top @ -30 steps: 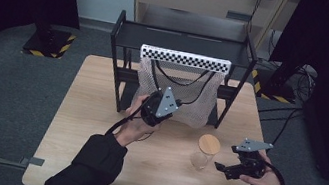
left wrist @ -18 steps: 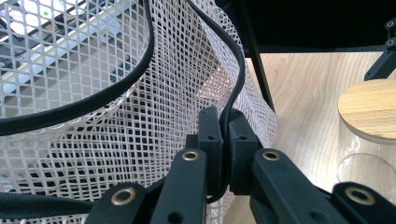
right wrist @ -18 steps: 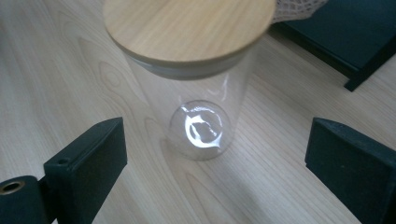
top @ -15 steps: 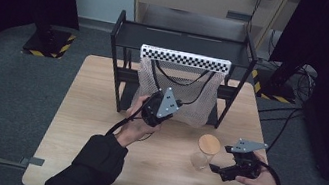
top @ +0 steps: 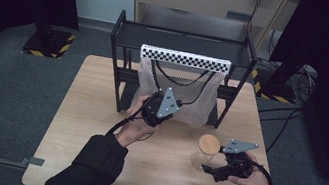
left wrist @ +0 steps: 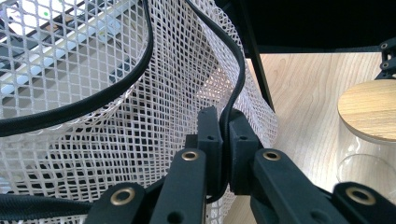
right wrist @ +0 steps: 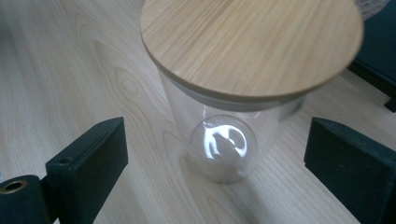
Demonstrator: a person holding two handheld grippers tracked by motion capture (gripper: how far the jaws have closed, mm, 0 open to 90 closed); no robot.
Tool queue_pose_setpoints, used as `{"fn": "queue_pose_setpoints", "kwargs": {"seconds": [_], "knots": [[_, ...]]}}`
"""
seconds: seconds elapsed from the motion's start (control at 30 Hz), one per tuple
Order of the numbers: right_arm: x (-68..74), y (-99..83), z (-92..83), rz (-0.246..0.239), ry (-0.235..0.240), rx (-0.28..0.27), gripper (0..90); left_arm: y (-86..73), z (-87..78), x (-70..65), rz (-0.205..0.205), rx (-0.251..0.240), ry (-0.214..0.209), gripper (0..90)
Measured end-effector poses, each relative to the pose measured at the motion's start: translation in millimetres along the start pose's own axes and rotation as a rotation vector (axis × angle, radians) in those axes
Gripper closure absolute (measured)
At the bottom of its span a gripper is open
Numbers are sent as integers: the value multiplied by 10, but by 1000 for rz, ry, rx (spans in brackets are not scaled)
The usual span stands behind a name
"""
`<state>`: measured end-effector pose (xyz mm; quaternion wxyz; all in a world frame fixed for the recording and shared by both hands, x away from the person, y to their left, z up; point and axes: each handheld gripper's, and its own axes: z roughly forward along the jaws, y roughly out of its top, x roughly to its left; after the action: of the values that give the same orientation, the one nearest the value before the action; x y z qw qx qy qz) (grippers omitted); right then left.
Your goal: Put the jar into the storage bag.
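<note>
A white mesh bag (top: 177, 92) with black strap handles hangs from a black rack (top: 119, 39) at the back of the table. My left gripper (top: 155, 99) is at the bag's lower left side. In the left gripper view it (left wrist: 224, 126) is shut on one black strap (left wrist: 233, 70) against the mesh (left wrist: 116, 116). A clear glass jar (top: 203, 156) with a round wooden lid (top: 209, 143) stands at the front right. My right gripper (top: 209, 171) is low beside it, open. In the right gripper view the jar (right wrist: 224, 140) stands between its (right wrist: 217, 154) wide jaws, untouched.
A black-and-white checkered strip (top: 186, 58) runs along the rack's front above the bag. The wooden table (top: 88, 110) has bare room on its left half and front middle. Cables trail from both grippers toward the person.
My right gripper has slid left and slightly down toward the jar, so its jaws now flank the glass. The left gripper and the bag have not moved.
</note>
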<state>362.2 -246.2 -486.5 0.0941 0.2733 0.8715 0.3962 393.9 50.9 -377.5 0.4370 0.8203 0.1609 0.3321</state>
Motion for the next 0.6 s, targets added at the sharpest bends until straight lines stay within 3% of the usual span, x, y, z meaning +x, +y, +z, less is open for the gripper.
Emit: {"fn": "queue_pose_setpoints", "kwargs": {"seconds": [0.6], "knots": [[-14, -1, 202, 48, -50, -74, 128, -4, 10, -7, 0, -1, -3, 860]]}}
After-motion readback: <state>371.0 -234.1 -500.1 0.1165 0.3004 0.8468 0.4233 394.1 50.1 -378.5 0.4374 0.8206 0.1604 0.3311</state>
